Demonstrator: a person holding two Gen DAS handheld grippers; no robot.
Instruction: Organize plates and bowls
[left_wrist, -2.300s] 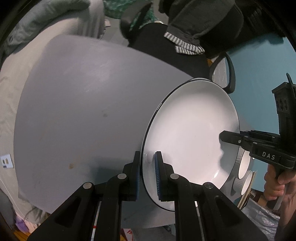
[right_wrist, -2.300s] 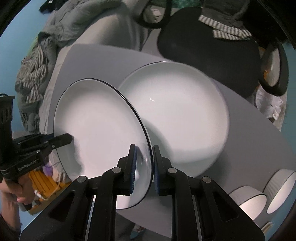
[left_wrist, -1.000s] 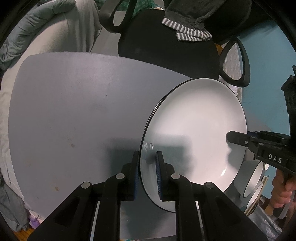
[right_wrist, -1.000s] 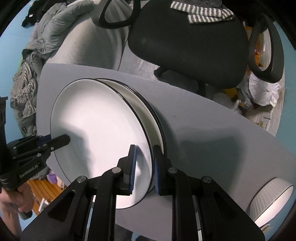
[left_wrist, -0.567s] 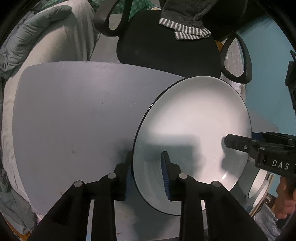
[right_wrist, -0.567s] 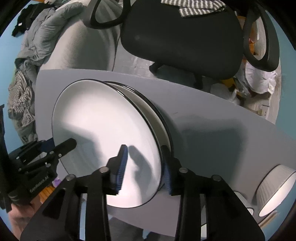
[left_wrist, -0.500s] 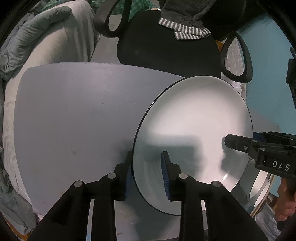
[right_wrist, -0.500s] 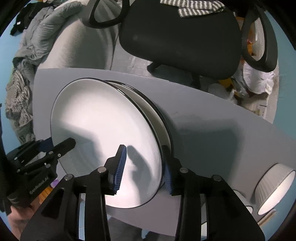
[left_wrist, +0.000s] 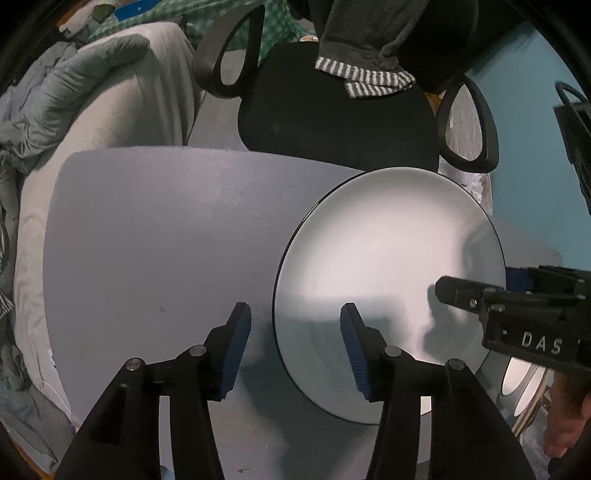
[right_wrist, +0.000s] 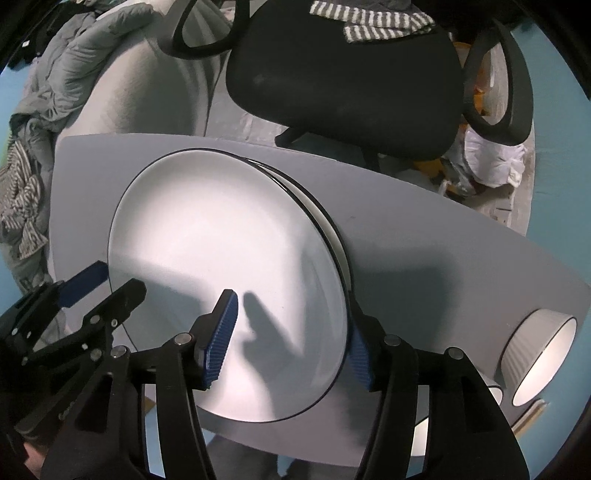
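Observation:
A white plate (right_wrist: 229, 258) with a thin black rim lies on a second such plate (right_wrist: 334, 236) on the grey table (right_wrist: 443, 258). My right gripper (right_wrist: 291, 314) straddles the stack's right rim, its jaws opening, and neither pad presses on a plate. In the left wrist view the top plate (left_wrist: 388, 280) has its left rim between the fingers of my left gripper (left_wrist: 293, 325). Those jaws are opening too, with a gap on each side of the rim. Two white ribbed bowls (right_wrist: 539, 354) stand at the table's right end.
A black office chair (right_wrist: 343, 74) with a striped cloth on it stands behind the table. Bedding and clothes (left_wrist: 74, 92) pile up at the back left. Bare grey tabletop (left_wrist: 147, 258) stretches left of the plates. A hand (left_wrist: 565, 417) holds the right gripper's handle.
Both grippers were shut on the top plate's rim, holding it tilted. They set it onto the lower plate, and both pairs of jaws have spread off it.

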